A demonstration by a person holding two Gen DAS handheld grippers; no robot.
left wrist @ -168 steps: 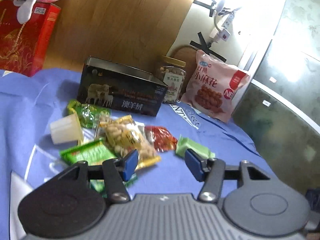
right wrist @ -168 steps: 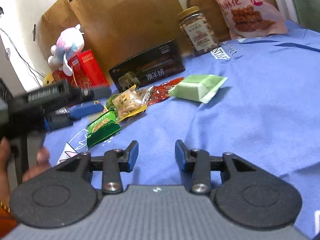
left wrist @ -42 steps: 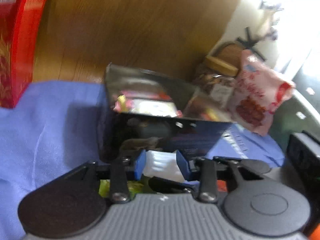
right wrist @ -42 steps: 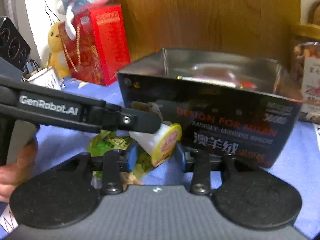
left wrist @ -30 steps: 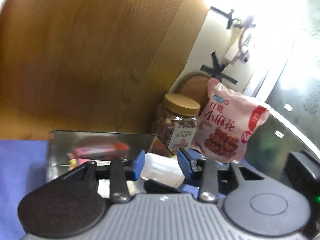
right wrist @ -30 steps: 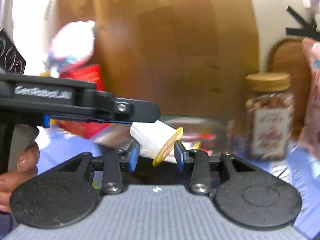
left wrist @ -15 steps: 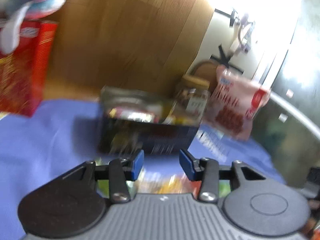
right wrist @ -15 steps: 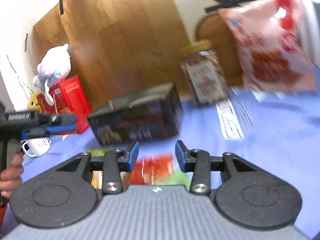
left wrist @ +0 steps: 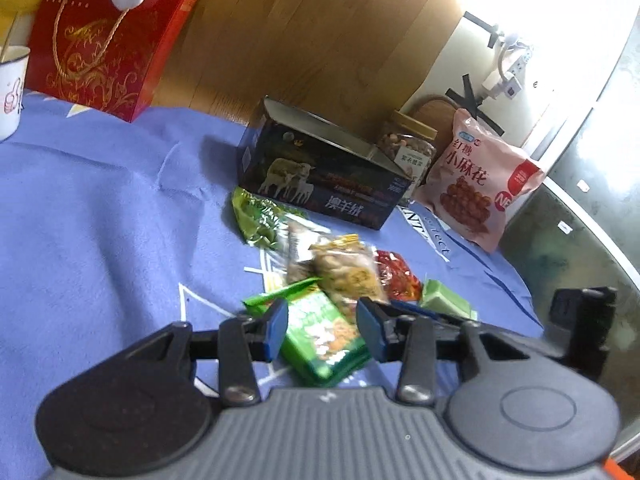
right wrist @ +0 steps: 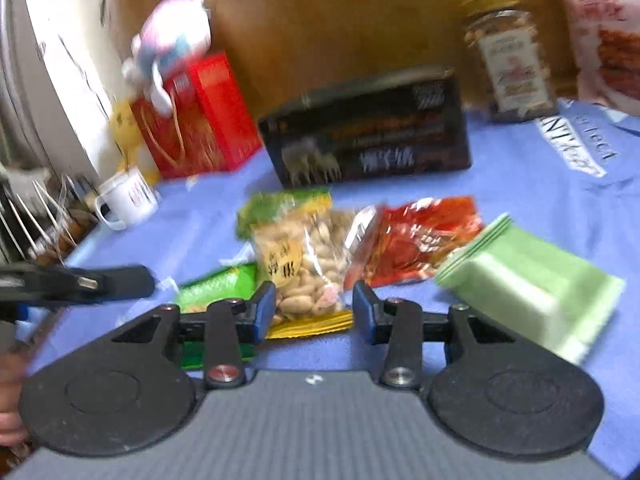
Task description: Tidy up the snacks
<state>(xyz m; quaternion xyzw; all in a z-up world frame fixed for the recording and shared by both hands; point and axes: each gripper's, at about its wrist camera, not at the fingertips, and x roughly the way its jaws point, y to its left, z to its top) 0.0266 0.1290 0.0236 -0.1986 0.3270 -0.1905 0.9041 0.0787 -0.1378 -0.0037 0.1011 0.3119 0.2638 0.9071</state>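
2 wrist views over a wide blue-violet cloth (left wrist: 100, 220) spread across the table, carrying everything else. Against the wooden panel at the back, a red gift bag (left wrist: 108, 36) with gold scrollwork, well left of the rest. Near the middle, upright and open-topped, a dark tin box (left wrist: 324, 184) printed with sheep. Just right of that, a pink bag of fried twists (left wrist: 476, 184) leaning upright, with a gold-lidded jar of nuts (left wrist: 412, 148) tucked between bag and tin. At the left edge, a white enamel mug (left wrist: 10, 92).

In front of the tin, 1 loose heap of small packets, touching and overlapping: pale green wrapped cake (right wrist: 528, 280) at the right end, red packet (right wrist: 416, 240) beside it, clear peanut packet (right wrist: 304, 264) in the centre, bright green cracker packet (left wrist: 320, 332) nearest, crinkled green bag (left wrist: 260, 216) closest to the tin.

Left gripper (left wrist: 322, 330) above the green cracker packet, jaws parted and closing, pads not touching it. Right gripper (right wrist: 314, 310) over the peanut packet, jaws apart and closing too, pads clear of the wrapper. Both empty.
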